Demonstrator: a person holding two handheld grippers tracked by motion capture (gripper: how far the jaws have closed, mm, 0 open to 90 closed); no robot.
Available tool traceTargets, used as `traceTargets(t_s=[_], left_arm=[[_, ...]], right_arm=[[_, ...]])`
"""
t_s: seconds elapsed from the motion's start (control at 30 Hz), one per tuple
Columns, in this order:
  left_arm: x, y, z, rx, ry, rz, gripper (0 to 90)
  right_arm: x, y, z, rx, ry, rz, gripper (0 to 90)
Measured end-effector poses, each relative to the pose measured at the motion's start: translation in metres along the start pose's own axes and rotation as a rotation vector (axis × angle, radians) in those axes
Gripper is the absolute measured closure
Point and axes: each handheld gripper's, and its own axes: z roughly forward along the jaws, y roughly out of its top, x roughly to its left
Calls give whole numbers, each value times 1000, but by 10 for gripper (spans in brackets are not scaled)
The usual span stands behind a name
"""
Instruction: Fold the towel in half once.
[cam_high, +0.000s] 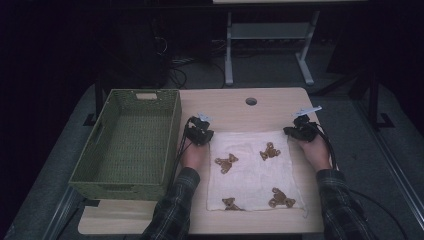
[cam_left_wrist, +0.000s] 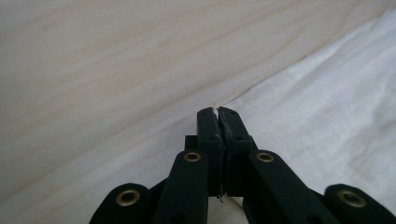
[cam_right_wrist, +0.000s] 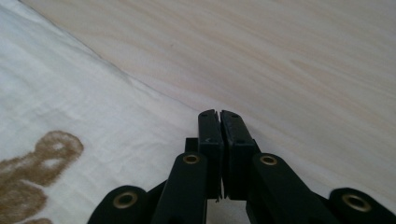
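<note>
A white cloth (cam_high: 250, 170) printed with several brown teddy bears lies flat on the pale wooden table (cam_high: 235, 112). My left gripper (cam_high: 207, 136) sits at the cloth's far left corner. In the left gripper view its jaws (cam_left_wrist: 218, 110) are pressed together, with a thin white sliver of cloth (cam_left_wrist: 327, 93) caught at the tips. My right gripper (cam_high: 291, 132) is at the far right corner. Its jaws (cam_right_wrist: 219, 113) are also closed, right where the edge of the cloth (cam_right_wrist: 70, 93) runs in under them. A bear print (cam_right_wrist: 42, 168) shows to their left.
A green woven basket (cam_high: 172, 132) stands on the table's left side, close to my left hand. A round cable hole (cam_high: 251, 101) sits in the tabletop beyond the cloth. Bare wood lies between the cloth and the far edge. Cables trail from both grippers.
</note>
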Motion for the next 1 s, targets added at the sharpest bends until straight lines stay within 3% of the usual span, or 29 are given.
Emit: traceTargets(t_s=[0.1, 0.23, 0.47, 0.77, 0.93, 1.0], left_arm=[[-1, 9, -7, -52, 17, 6, 884], [-1, 24, -19, -105, 19, 3, 883], [-3, 31, -35, -150, 9, -3, 879], [-17, 14, -51, -138, -31, 21, 880], [-20, 3, -57, -122, -56, 12, 880], [-24, 0, -61, -107, -55, 30, 880]], right_arm=[[-2, 5, -7, -21, -5, 6, 873], [-2, 18, -20, -41, -47, -18, 874], [-5, 33, -42, -99, -69, -28, 873], [6, 11, -67, -137, -33, -42, 873], [13, -2, -76, -153, -2, -28, 873], [20, -11, -81, -151, 9, -36, 873]])
